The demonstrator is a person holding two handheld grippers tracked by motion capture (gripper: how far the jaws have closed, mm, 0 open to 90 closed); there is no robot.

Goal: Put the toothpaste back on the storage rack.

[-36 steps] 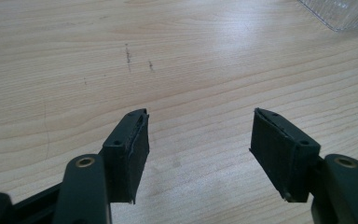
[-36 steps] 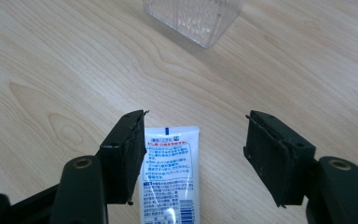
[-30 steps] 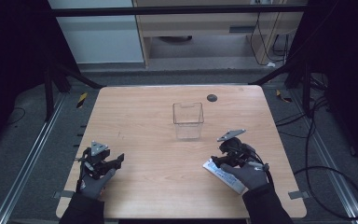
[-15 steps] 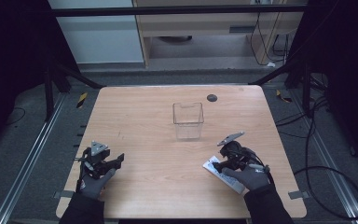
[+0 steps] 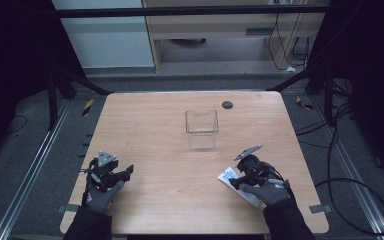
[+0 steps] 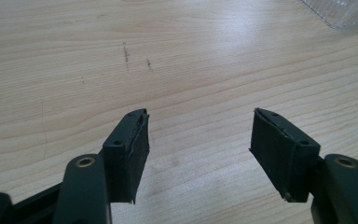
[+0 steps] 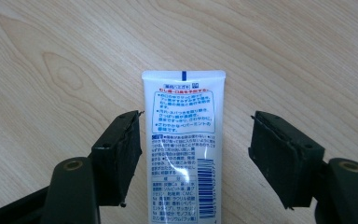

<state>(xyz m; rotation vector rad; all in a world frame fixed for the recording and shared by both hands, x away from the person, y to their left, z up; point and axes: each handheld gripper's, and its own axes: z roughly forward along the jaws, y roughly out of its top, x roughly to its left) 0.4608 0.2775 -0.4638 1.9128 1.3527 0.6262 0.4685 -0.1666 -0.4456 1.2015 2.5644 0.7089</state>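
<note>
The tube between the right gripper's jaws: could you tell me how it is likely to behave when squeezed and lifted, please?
The tube lies flat with a crimped end, so it probably won't roll. Its glossy printed skin shows glare, so it may slip a little between the pads. It looks like soft plastic and will likely dent under the right gripper, whose jaws stand open either side of it.

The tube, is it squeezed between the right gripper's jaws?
No. The tube lies on the table between open jaws, with gaps either side.
</note>
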